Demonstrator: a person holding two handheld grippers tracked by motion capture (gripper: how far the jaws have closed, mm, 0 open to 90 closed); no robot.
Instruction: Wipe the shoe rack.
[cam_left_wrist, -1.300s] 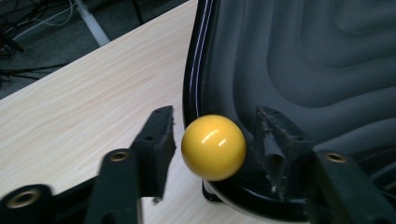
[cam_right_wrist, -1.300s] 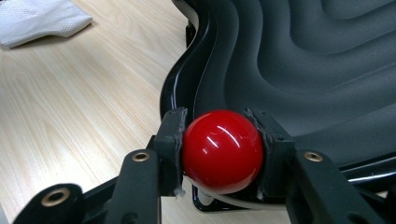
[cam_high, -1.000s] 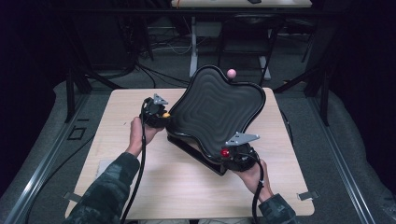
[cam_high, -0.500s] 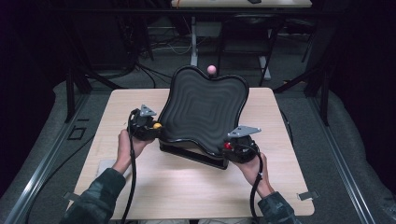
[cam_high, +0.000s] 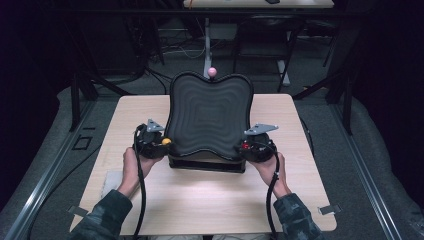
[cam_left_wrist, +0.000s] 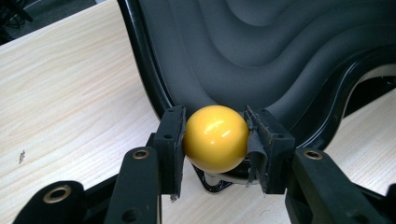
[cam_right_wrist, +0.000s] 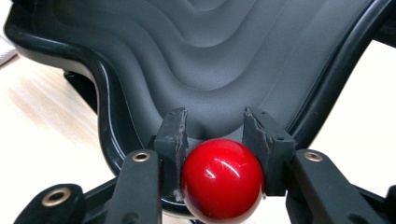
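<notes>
Both grippers are locked on. The left gripper (cam_high: 159, 141) has its jaws clamped on the yellow knob (cam_left_wrist: 215, 138) at the tray's eight o'clock corner, while the right gripper (cam_high: 252, 145) grips the red knob (cam_right_wrist: 221, 179) at four o'clock. The black ridged tray (cam_high: 209, 116) sits mid-table, tilted up on its base, with a pink knob (cam_high: 212, 72) at twelve o'clock on its far rim. The wooden table (cam_high: 200, 200) lies bare at six o'clock.

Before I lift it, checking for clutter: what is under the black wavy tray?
Under the black wavy tray a dark base shows on the table; anything beneath it is covered.
</notes>
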